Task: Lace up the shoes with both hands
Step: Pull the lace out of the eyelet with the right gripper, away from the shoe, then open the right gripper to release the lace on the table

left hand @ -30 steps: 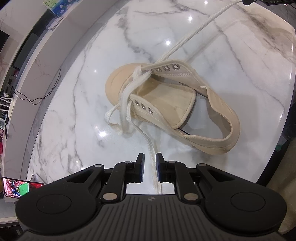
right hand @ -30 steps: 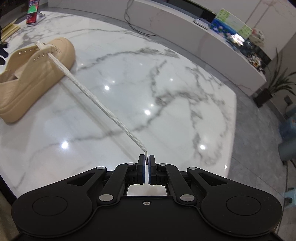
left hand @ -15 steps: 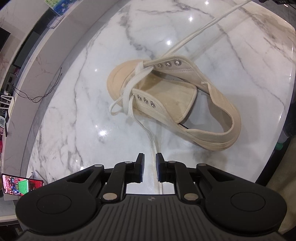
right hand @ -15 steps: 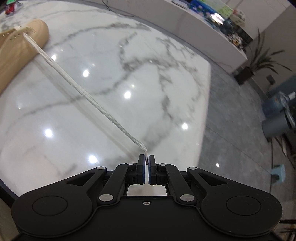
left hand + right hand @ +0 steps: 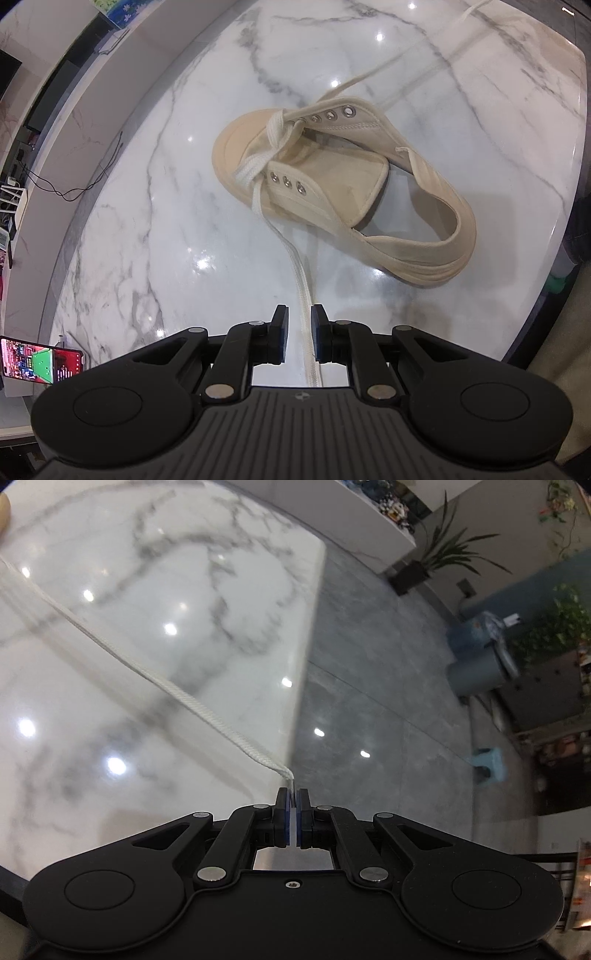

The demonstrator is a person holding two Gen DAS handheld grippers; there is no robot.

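at the bottom of the left wrist view, the left gripper is seen with its jaws a narrow way apart; a white shoelace runs between them, untouched by either pad. beyond it, at centre frame, a beige canvas shoe is laid on the marble table, laced only at the toe eyelets. a phone is lit at lower left. in the right wrist view, the right gripper is clamped on the lace's other end, which is stretched taut toward the upper left.
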